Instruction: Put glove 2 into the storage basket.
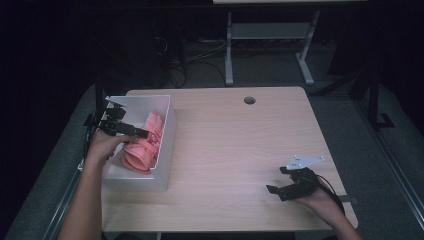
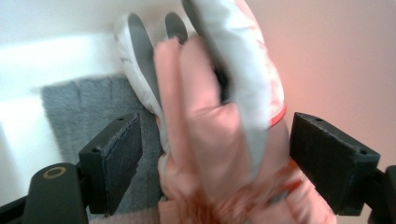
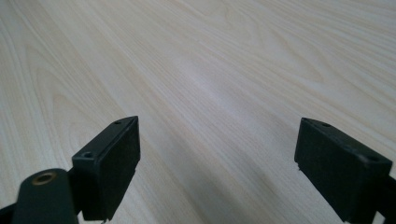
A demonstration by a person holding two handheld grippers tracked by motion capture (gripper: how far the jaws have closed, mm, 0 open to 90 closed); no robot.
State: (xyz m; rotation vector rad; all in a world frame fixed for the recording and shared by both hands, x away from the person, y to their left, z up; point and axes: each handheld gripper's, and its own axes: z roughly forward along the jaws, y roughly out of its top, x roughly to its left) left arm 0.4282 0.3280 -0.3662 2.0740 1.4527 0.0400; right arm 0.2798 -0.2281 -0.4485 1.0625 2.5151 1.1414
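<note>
A white box [image 1: 167, 145] stands at the table's left edge with pink gloves [image 1: 142, 155] piled inside. My left gripper [image 1: 137, 132] reaches over the pile from the left. In the left gripper view a pink and pale grey glove [image 2: 224, 116] stands between its wide-set jaws, and a gap shows between the glove and the left pad [image 2: 114, 158], so my left gripper [image 2: 217, 161] is open. A grey fuzzy cloth [image 2: 79, 107] lies under the glove against the white box wall [image 2: 56, 51]. My right gripper [image 1: 278, 179] rests near the table's front right, open [image 3: 217, 163] over bare wood.
The light wooden table [image 1: 240, 140] has a round cable hole [image 1: 249, 100] near its far edge. Beyond it stand the white legs of another desk [image 1: 229, 55] on grey floor. The table top [image 3: 210, 70] lies bare ahead of the right jaws.
</note>
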